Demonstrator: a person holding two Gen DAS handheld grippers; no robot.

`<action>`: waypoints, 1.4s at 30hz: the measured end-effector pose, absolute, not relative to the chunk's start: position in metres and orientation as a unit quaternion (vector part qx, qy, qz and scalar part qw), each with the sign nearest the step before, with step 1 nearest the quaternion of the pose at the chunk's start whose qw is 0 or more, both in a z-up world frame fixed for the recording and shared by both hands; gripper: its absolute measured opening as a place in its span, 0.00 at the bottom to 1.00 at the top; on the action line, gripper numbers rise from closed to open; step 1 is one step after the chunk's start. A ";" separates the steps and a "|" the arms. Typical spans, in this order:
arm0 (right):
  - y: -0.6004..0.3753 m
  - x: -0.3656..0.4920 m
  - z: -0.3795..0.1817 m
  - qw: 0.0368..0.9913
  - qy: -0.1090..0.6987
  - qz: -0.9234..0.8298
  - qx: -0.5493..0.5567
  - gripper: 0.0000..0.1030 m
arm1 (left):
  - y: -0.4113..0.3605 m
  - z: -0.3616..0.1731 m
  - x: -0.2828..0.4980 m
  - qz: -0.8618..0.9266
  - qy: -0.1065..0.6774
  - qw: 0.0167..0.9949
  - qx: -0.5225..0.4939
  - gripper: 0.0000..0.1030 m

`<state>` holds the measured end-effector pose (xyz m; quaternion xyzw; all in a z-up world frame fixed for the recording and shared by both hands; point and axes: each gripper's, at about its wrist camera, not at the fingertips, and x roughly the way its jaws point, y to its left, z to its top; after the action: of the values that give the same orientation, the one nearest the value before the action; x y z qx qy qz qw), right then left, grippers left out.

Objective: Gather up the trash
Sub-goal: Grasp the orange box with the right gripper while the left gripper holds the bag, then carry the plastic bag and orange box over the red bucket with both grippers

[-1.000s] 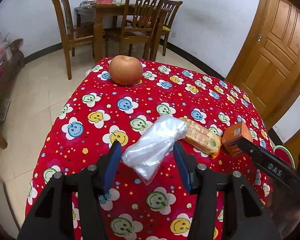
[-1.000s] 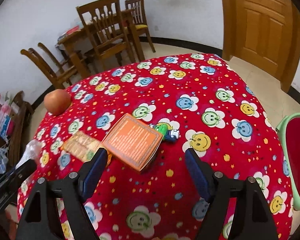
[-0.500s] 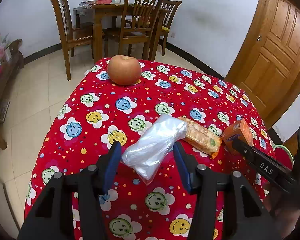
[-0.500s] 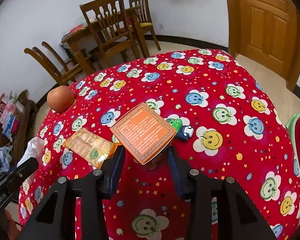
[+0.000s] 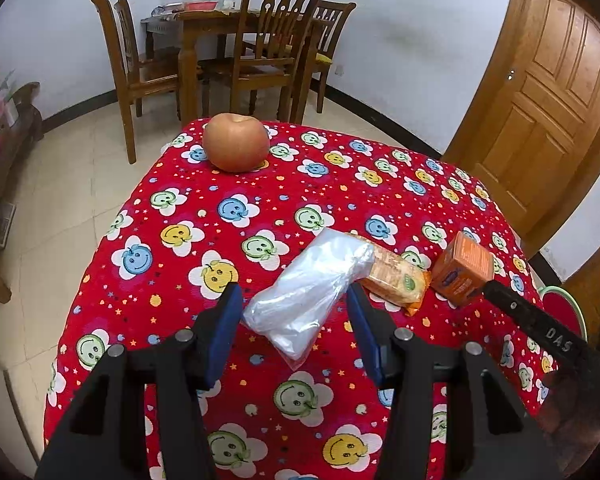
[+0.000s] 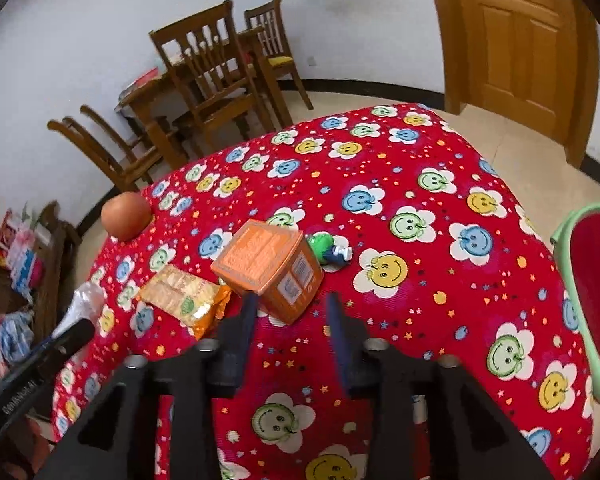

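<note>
A crumpled clear plastic bag [image 5: 312, 292] lies on the red smiley tablecloth [image 5: 260, 200] between the open fingers of my left gripper [image 5: 294, 320]; the pads stand on either side, not touching it. An orange snack wrapper [image 5: 396, 280] lies just right of the bag. My right gripper [image 6: 294, 312] is shut on an orange carton [image 6: 270, 268], tilted and lifted a little off the cloth; the carton also shows in the left wrist view [image 5: 462, 268]. The wrapper [image 6: 184, 296] lies left of it.
An apple [image 5: 236, 142] sits at the table's far edge. A small green toy [image 6: 328, 248] lies behind the carton. A green-rimmed red bin [image 6: 592, 292] stands off the table's right side. Wooden chairs and a table [image 5: 240, 40] stand beyond, a door [image 5: 548, 100] at right.
My right gripper has closed on the orange carton and tipped it up off the cloth. My left gripper has stayed open around the plastic bag.
</note>
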<state>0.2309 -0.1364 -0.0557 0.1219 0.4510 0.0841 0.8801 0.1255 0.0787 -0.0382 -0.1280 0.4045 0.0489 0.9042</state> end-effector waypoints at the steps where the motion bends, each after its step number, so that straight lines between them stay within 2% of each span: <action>1: -0.136 0.231 -0.054 0.880 0.450 0.083 0.127 0.55 | 0.079 -0.038 0.126 0.049 0.404 0.904 -0.129 0.52; 5: -0.128 0.238 -0.054 0.879 0.454 0.068 0.129 0.62 | 0.082 -0.039 0.127 0.050 0.404 0.904 -0.134 0.52; 7: -0.123 0.244 -0.057 0.875 0.462 0.059 0.134 0.70 | 0.085 -0.041 0.128 0.052 0.405 0.903 -0.136 0.52; 12: -0.107 0.259 -0.066 0.870 0.474 0.036 0.129 0.74 | 0.088 -0.045 0.130 0.052 0.408 0.900 -0.143 0.52; 18: -0.100 0.267 -0.077 0.869 0.480 0.017 0.121 0.74 | 0.089 -0.046 0.130 0.051 0.409 0.900 -0.144 0.52; 19: -0.101 0.266 -0.078 0.869 0.480 0.018 0.124 0.65 | 0.089 -0.046 0.130 0.050 0.409 0.900 -0.144 0.52; 20: -0.102 0.265 -0.079 0.868 0.480 0.020 0.126 0.64 | 0.089 -0.046 0.130 0.050 0.409 0.900 -0.144 0.52; 42: -0.162 0.194 -0.018 0.894 0.417 0.056 0.156 0.64 | 0.043 -0.024 0.124 0.014 0.395 0.911 -0.116 0.52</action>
<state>0.1937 -0.1618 -0.0184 0.1562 0.4170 0.0561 0.8936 0.1239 0.0431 -0.0243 -0.1164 0.3953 0.0145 0.9110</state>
